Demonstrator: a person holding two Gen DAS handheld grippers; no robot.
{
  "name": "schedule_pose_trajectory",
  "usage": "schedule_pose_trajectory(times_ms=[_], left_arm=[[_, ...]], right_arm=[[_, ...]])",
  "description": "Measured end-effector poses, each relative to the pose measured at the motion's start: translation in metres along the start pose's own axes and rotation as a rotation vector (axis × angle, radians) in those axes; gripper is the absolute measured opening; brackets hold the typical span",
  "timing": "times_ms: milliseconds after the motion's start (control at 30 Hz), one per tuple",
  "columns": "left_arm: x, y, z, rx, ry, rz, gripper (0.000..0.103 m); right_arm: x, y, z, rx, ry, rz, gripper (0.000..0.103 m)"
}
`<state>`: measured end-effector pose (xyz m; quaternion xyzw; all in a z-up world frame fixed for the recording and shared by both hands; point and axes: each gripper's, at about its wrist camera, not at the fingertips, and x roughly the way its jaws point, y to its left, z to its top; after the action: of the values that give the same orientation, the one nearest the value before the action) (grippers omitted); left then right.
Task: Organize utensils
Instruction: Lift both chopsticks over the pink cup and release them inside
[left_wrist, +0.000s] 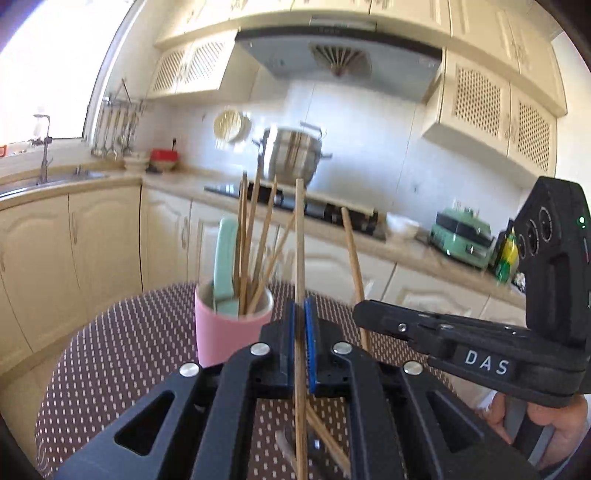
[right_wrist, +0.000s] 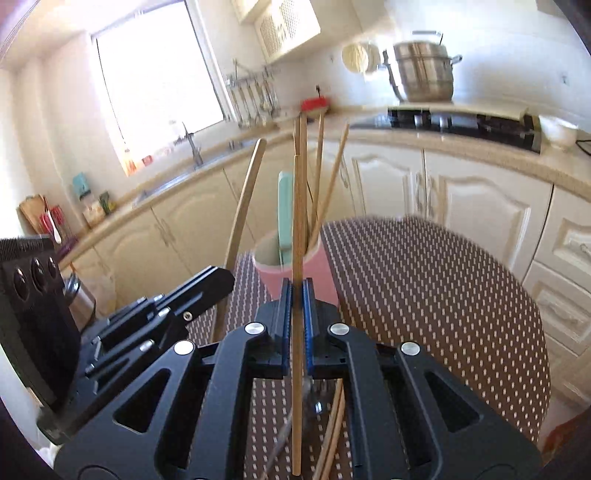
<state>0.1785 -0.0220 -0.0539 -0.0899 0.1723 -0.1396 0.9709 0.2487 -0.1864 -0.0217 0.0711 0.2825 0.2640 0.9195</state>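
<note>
Nearest the lens in the left wrist view, the left gripper (left_wrist: 300, 314) has its jaws closed tight on a wooden chopstick (left_wrist: 300, 236), the blue pads pinching the shaft low down so that most of its length stands up beyond the jaws. In the right wrist view the right gripper (right_wrist: 297, 295) is closed the same way on a second chopstick (right_wrist: 297, 221), also held near upright.

Both sticks look light, stiff and smooth. A thin round shaft like this may well pivot or slide between flat pads, so a hold nearer the middle would probably steady it better than one close to an end. They are not fragile, but being long they sway easily at the tip.

Below the jaws, on the dotted bench (right_wrist: 443, 295), lie a few loose chopsticks (left_wrist: 325, 435) and what seems a metal utensil, too blurred to name.

Just ahead of the jaws stands the pink cup (left_wrist: 229, 332), already carrying several chopsticks (left_wrist: 258, 236) and a mint-green handle (left_wrist: 225, 258). The crowded mouth leaves limited room, so each stick would likely need to go in tip first at a steep angle.
</note>
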Motion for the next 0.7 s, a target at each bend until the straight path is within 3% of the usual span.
schedule_pose_trajectory(times_ms=[133,500,700], left_arm=[[0.01,0.0,0.014,0.013,-0.042,-0.009,0.005],[0.016,0.023,0.055,0.01,-0.322,-0.012,0.005],[0.033,0.039,0.074,-0.015,-0.394,0.006,0.005]], right_arm=[[0.004,0.006,0.018,-0.011,-0.064,-0.003,0.006],[0.013,0.018,0.068,-0.061,-0.311,-0.008,0.006],[0.031,0.025,0.084,-0.069,-0.392,-0.001,0.006]])
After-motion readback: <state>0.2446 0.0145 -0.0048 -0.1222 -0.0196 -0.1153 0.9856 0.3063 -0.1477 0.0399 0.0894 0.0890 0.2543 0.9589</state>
